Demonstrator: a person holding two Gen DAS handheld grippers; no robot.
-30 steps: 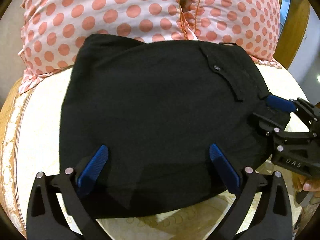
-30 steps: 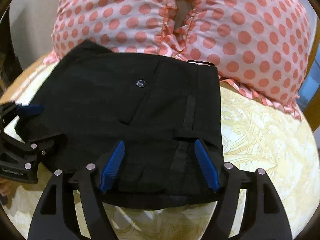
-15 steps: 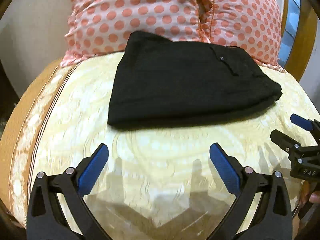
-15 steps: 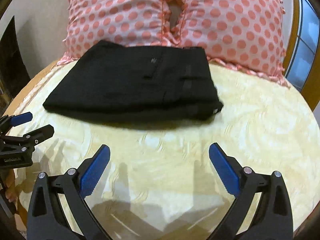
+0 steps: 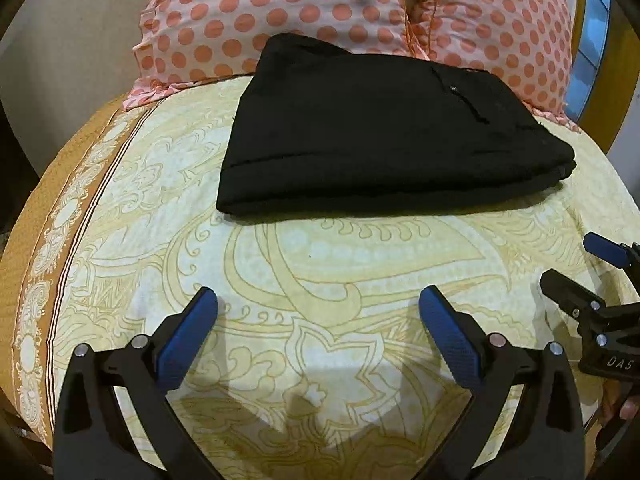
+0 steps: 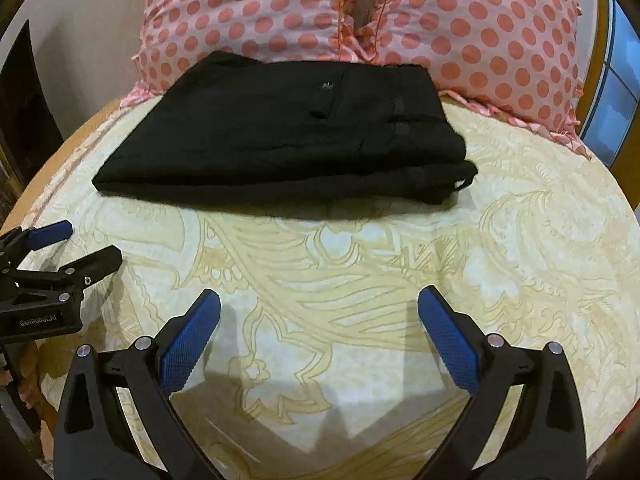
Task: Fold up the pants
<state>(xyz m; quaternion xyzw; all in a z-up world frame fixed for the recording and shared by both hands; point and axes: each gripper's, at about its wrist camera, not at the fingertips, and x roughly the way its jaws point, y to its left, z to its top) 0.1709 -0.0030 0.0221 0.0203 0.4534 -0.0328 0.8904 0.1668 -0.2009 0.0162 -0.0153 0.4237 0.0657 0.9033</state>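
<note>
Black pants [image 5: 384, 128] lie folded into a flat rectangular stack on the yellow patterned bedsheet [image 5: 320, 264], their far edge against the pillows. The right wrist view shows the same pants [image 6: 296, 128] with a button and belt loops on top. My left gripper [image 5: 318, 304] hovers open over bare sheet, well short of the pants, with nothing between its blue pads. Equally far back, my right gripper [image 6: 319, 304] stands wide open and empty. Each gripper also shows at the edge of the other's view: right gripper [image 5: 576, 264], left gripper [image 6: 86, 242].
Two pink pillows with orange dots [image 5: 280, 12] [image 6: 480, 28] lean at the head of the bed behind the pants. The sheet has an orange border [image 5: 60, 208] along the left edge. A wooden frame and window [image 6: 612, 92] stand at the right.
Both grippers have let go of the pants and drawn back toward the near side of the bed. The right jaws have spread wider. The pants stay folded in place.
</note>
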